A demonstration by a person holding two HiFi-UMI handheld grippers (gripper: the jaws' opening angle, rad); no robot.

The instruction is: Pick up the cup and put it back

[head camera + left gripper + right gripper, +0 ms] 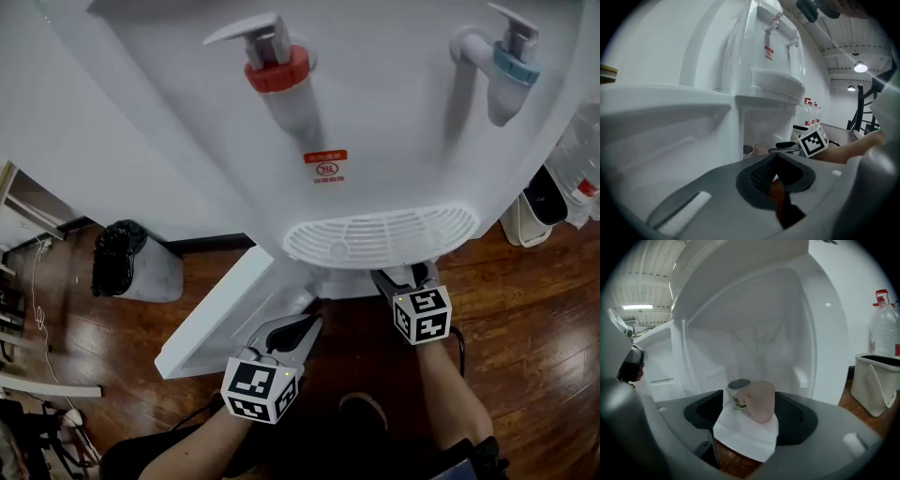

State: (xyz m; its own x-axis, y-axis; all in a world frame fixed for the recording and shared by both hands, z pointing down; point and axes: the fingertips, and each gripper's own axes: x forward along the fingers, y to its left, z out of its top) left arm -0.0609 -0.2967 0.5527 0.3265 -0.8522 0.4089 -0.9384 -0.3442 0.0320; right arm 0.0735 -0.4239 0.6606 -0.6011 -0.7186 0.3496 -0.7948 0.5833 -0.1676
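Pink cup (760,401) standing between spread jaws of right gripper (750,414), beside grey mug (735,391), left gripper (774,181) closed, empty

Head view looks down; both gripper views closely face dispenser (394,122).

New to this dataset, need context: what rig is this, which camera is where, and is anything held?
There is no robot. A person holds a two-jaw gripper in each hand, each carrying a marker cube. The head view looks down on a water dispenser with its lower door open. The other two views ride on the grippers and look along their jaws. The left gripper is shut on nothing. The right gripper is open and aimed into the cabinet, where a pink cup stands just in front of a mug. Neither is held.
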